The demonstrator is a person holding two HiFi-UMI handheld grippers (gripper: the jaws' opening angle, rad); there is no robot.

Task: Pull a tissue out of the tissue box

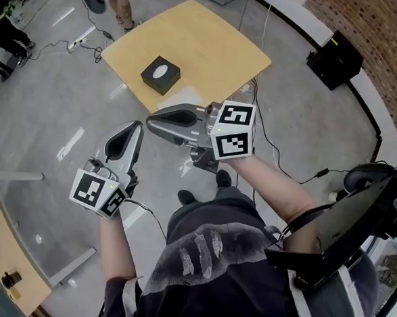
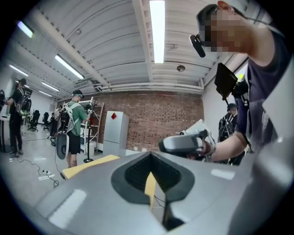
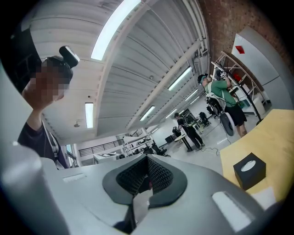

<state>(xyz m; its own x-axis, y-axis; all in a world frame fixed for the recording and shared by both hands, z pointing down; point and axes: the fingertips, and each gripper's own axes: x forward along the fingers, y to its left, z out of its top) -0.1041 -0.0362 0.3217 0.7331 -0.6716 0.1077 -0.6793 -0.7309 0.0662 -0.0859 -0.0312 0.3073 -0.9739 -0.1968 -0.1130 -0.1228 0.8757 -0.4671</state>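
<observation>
**Both grippers shut, box far off on the table**

The left gripper is shut tight and has nothing in it. The right gripper is shut too and is also empty. Both are held up over the grey floor, near the person, with their tips close together. The right one points to the left. The black tissue box sits farther away, on the yellow table, close to its near left edge. It has a white oval on top. The box is well apart from both grippers.
</observation>
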